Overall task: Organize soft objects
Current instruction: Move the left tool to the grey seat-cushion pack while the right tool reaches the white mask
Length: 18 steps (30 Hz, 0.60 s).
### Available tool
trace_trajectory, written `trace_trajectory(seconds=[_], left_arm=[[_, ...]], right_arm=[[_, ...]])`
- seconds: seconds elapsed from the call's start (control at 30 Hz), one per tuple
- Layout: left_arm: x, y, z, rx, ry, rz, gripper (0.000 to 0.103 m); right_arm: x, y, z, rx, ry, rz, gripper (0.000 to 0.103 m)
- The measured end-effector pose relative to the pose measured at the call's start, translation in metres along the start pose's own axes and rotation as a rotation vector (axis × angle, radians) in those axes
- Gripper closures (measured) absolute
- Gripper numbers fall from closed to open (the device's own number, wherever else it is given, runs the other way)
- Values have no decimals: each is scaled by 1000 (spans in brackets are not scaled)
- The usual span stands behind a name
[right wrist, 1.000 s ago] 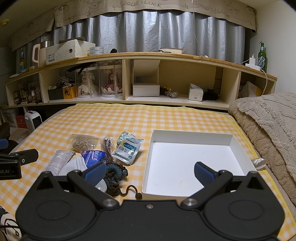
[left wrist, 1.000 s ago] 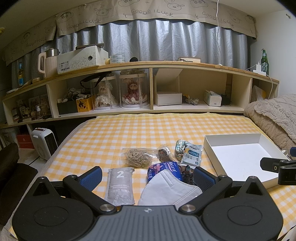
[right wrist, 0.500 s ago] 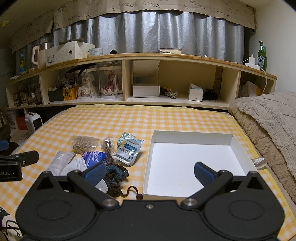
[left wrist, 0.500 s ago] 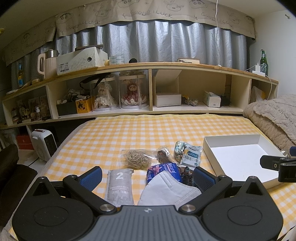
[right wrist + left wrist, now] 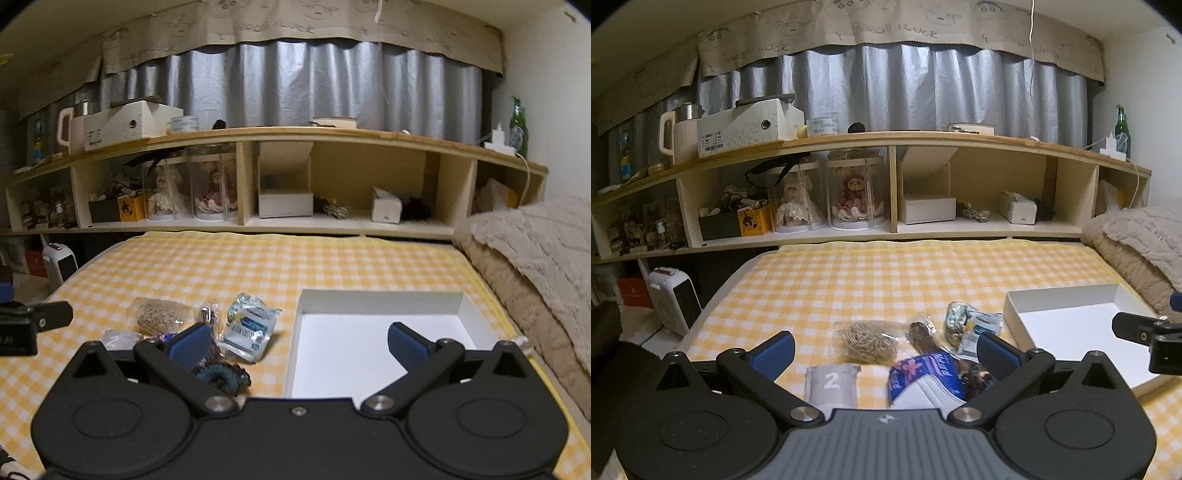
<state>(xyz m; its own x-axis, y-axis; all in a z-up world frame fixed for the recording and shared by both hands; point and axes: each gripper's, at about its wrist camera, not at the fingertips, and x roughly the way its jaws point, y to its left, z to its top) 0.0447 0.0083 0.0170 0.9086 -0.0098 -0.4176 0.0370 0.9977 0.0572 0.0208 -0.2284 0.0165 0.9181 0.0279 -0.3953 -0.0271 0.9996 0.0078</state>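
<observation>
Both spread grippers (image 5: pixel 884 350) (image 5: pixel 297 341) lower, nearer the grey pouch (image 5: pixel 832 384) marked "2".

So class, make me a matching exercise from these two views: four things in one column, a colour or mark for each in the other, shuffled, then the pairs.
Things:
1. box
2. scrunchie
3. grey pouch
4. rubber bands

Descriptions:
a. tan tangle in a clear bag
b. white, with nothing inside
c. dark teal
d. printed with a 2

Pairs: 1-b, 2-c, 3-d, 4-a
</observation>
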Motion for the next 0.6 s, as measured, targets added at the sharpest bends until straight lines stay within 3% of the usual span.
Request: trace_trajectory(seconds=[0.23,0.5,0.6], left_arm=[[44,17,13,14,82,21,0],[110,44,10,32,216,124,0],[135,51,1,54,300,142,0]], right_arm=[[26,15,13,-25,-2,98,0],[57,39,10,-131,-19,140,0],[72,46,5,-174,33,198,0]])
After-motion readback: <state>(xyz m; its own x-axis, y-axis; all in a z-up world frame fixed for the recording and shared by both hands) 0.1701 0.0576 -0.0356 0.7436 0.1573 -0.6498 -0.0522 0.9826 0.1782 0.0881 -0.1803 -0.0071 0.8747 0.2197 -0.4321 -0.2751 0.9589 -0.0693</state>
